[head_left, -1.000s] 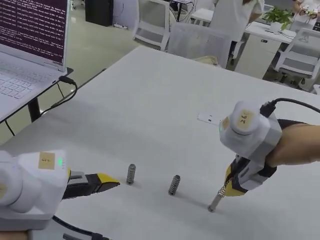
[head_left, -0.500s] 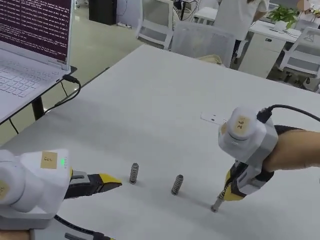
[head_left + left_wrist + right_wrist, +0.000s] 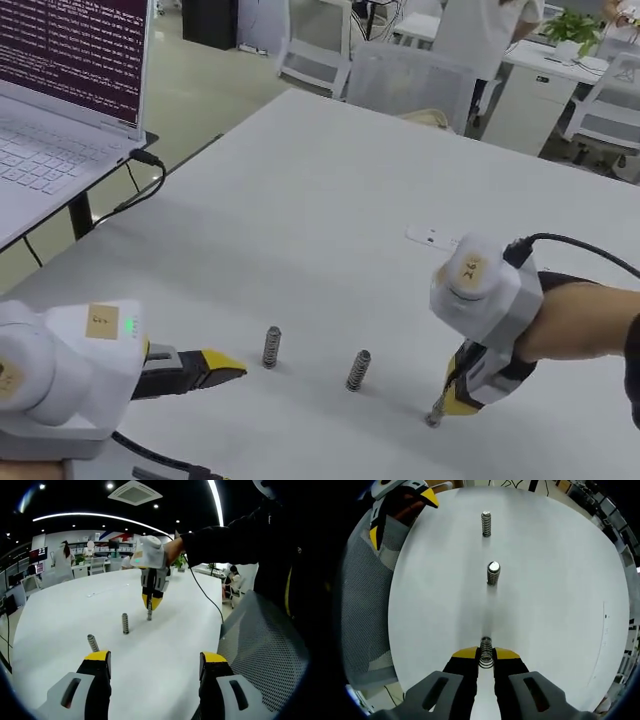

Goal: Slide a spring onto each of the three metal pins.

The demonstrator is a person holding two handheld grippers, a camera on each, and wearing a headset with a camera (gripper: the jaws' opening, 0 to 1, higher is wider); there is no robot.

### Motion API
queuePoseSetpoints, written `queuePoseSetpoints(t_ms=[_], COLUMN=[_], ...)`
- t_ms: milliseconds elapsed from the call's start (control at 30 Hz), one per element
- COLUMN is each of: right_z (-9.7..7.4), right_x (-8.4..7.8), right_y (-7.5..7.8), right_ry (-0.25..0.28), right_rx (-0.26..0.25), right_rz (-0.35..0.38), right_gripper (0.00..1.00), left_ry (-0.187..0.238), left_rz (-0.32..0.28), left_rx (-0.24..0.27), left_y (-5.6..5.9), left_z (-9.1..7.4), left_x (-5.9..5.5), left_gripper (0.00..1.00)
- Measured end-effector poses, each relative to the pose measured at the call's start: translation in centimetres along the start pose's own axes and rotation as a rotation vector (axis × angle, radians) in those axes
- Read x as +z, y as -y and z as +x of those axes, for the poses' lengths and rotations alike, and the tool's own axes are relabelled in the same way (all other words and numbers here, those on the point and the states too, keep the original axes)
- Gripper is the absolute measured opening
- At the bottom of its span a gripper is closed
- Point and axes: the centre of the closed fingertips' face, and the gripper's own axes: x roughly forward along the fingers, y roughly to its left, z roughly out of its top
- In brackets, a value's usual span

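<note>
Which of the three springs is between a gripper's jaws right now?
The right-end spring, pinched between the right gripper's yellow tips. The middle spring and left spring stand free on the table, the open left gripper short of them.

Left pin [image 3: 271, 347] and middle pin [image 3: 358, 370] stand upright, spring-sleeved; third spring [image 3: 486, 658] apparently around the right pin [image 3: 434, 414].

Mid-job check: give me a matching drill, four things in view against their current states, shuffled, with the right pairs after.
Things:
1 left gripper
2 right gripper
3 middle spring
4 laptop

States:
A shut on the end spring
B beside the table, screen lit
C open, holding nothing
D upright on its pin, untouched

Pairs: 1-C; 2-A; 3-D; 4-B
</note>
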Motion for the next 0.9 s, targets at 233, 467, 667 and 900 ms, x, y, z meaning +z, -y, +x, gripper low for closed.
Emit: queuePoseSetpoints(t_ms=[233,467,667,900], right_z=[0.6,1.1,1.3,1.5], right_x=[0.1,-0.1,-0.1,-0.1], right_y=[0.1,0.2,0.3,0.3], right_ry=[-0.003,0.001,0.007,0.014], right_rx=[-0.011,-0.016,-0.019,-0.021], right_rz=[-0.003,0.004,0.011,0.023], right_gripper=[0.08,0.08,0.09,0.09], left_ry=[-0.001,-0.002,-0.005,-0.006], left_rz=[-0.001,-0.003,-0.002,-0.005], left_rx=[-0.001,0.000,-0.001,-0.001], left_y=[0.0,-0.1,-0.1,-0.2], left_z=[0.0,0.0,0.0,0.0], left_x=[0.0,-0.1,-0.2,-0.2], left_gripper=[0.68,0.68,0.68,0.67])
